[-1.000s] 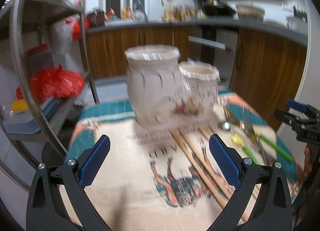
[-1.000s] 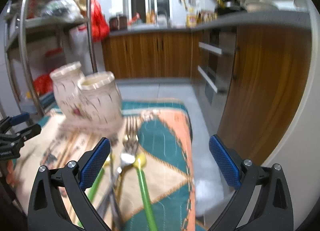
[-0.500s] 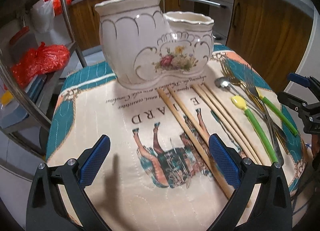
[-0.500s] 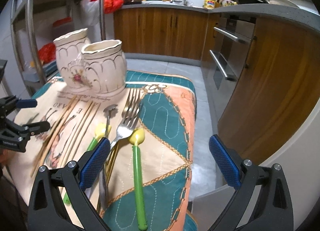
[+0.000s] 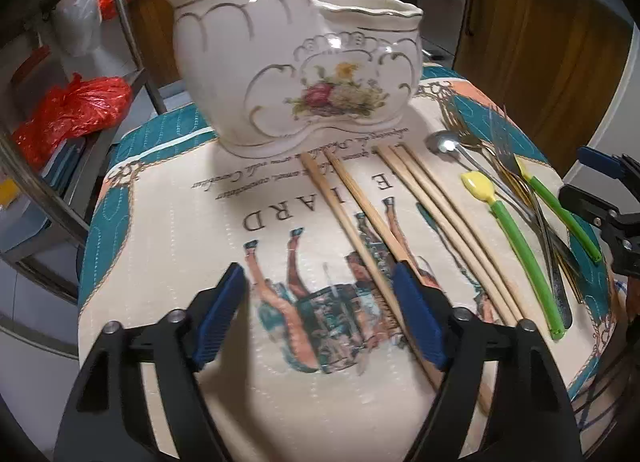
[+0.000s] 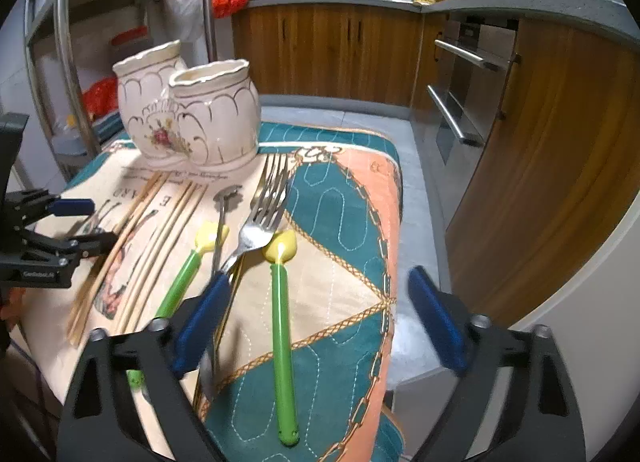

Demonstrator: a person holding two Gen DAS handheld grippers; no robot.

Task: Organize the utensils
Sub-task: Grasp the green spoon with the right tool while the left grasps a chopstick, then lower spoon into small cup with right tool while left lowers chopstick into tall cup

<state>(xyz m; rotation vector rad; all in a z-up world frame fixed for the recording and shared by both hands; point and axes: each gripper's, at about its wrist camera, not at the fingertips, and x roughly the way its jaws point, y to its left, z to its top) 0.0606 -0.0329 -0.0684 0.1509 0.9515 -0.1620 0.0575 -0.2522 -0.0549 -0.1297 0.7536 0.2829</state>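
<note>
Approach step: my left gripper (image 5: 320,318) fingers released above light wooden chopsticks (image 5: 360,222); right gripper (image 6: 320,318) released. Next: clamp chopsticks, drop into cream floral ceramic holder (image 5: 296,74).

My left gripper (image 5: 320,318) hangs low over the printed cloth (image 5: 192,222), jaws apart, nothing between them. My right-side pad (image 5: 416,318) sits over the nearest chopsticks (image 5: 360,222); contact unclear. Second chopstick group (image 5: 448,218) lies just beside. Further right: yellow-green spoon (image 5: 516,238), steel spoon (image 5: 444,142), forks (image 5: 504,142), another green-handled spoon (image 5: 560,210). Double ceramic holder (image 5: 300,74) stands upright at the far end. My right gripper (image 5: 608,190) pokes in at the right edge.
</note>
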